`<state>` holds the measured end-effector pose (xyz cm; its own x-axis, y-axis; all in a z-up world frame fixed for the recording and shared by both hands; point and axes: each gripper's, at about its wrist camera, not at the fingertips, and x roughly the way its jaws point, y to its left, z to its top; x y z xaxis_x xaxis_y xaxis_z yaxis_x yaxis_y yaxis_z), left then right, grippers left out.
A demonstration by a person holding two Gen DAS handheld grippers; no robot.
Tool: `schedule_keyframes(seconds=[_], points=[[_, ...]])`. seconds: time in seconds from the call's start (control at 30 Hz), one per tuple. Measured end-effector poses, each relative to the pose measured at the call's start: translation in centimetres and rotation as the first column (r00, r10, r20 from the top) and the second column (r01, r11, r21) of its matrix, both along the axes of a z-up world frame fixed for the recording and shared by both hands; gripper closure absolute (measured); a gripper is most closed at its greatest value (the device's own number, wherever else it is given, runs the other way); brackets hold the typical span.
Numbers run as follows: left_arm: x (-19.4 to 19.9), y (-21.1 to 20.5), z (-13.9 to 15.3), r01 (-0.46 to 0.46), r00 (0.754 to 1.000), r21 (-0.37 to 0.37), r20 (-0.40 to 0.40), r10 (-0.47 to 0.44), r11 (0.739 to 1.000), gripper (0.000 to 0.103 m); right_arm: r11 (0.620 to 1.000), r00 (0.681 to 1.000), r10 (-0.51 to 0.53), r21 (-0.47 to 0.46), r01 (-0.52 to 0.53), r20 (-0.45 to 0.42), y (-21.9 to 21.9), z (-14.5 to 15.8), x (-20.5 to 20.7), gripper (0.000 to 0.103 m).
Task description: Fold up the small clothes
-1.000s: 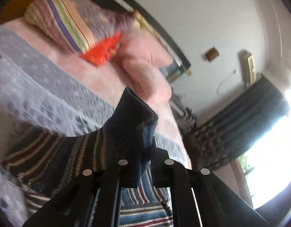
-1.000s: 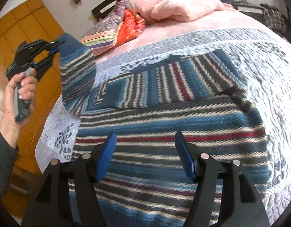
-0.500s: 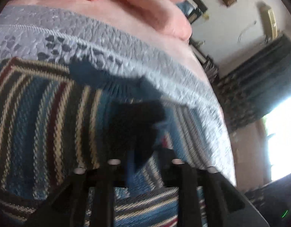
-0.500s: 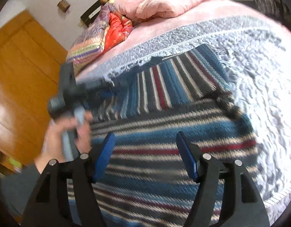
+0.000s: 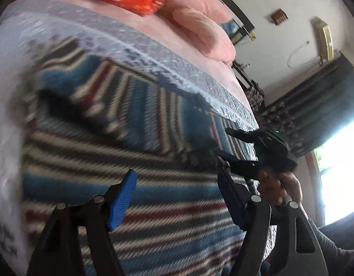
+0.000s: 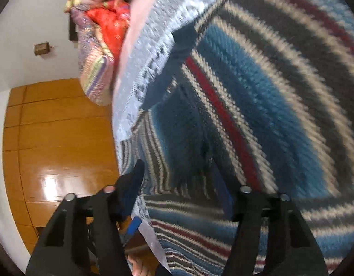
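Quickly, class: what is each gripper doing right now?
Left gripper: open, holding nothing, above the striped sweater.
Right gripper: open, holding nothing, close over the sweater.

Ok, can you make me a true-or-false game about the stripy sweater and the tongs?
1. The left tongs are open. True.
2. The sweater is plain yellow. False: it has blue, grey, cream and red stripes.
3. A bright orange-red cushion lies further up the bed, beyond the sweater. True.
4. The right tongs are clamped on a sock. False: they are open above the sweater, gripping nothing.
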<state>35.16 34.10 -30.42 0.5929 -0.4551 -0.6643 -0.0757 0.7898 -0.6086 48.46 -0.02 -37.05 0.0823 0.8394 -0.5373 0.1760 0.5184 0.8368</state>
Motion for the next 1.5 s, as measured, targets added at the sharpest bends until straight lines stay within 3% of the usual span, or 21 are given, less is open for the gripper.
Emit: schedule_keyframes(seconds=[0.1,0.23,0.33,0.53,0.67,0.8,0.97,1.1,1.3,1.43,1.5], points=[[-1.9,1.9,-0.6,-0.048,0.999,-0.038,-0.018,0.048,0.998,0.029,0.999,1.0,0.01,-0.032,-0.01,0.002,1.2,-0.1,0.6,0.051],[-3.5,3.9,-2.1,-0.107,0.993,-0.087,-0.051,0.103,0.991,0.029,0.996,1.0,0.012,-0.092,-0.01,0.022,2.1,0.7,1.9,0.096],[-4.3,5.8,-1.9,-0.159,0.987,-0.12,-0.048,0.155,0.98,0.029,0.989,0.995,0.038,-0.145,-0.025,0.093,2.7,3.3,2.8,0.096],[-4.4,9.0,0.1,-0.193,0.981,-0.145,-0.007,0.194,0.97,0.03,0.965,0.95,0.13,-0.255,-0.056,0.284,3.6,12.9,4.4,0.096],[-3.5,10.1,2.0,-0.178,0.981,-0.161,0.042,0.187,0.971,0.03,0.941,0.919,0.187,-0.33,-0.067,0.347,2.7,16.9,5.1,0.096],[-1.9,10.7,3.1,-0.161,0.982,-0.183,0.066,0.175,0.97,0.03,0.919,0.901,0.221,-0.389,-0.064,0.374,1.4,18.6,5.5,0.096],[1.4,10.6,3.3,-0.143,0.985,-0.184,0.072,0.158,0.972,0.03,0.912,0.909,0.203,-0.409,-0.04,0.363,-1.4,16.7,5.4,0.096],[4.1,10.2,2.1,-0.118,0.991,-0.189,0.039,0.128,0.975,0.03,0.902,0.93,0.182,-0.43,-0.029,0.319,-3.8,12.8,4.9,0.096],[7.7,8.6,-0.1,-0.062,0.998,-0.127,-0.01,0.062,0.99,0.03,0.885,0.956,0.155,-0.465,-0.023,0.248,-6.6,6.3,3.7,0.096],[9.9,8.5,-2.5,-0.062,0.995,-0.071,-0.087,0.056,0.996,0.03,0.868,0.963,0.169,-0.495,-0.044,0.21,-7.2,2.9,3.2,0.091],[10.7,8.7,-3.3,-0.059,0.992,-0.079,-0.119,0.05,0.995,0.03,0.873,0.964,0.169,-0.484,-0.049,0.207,-7.6,2.5,3.1,0.089]])
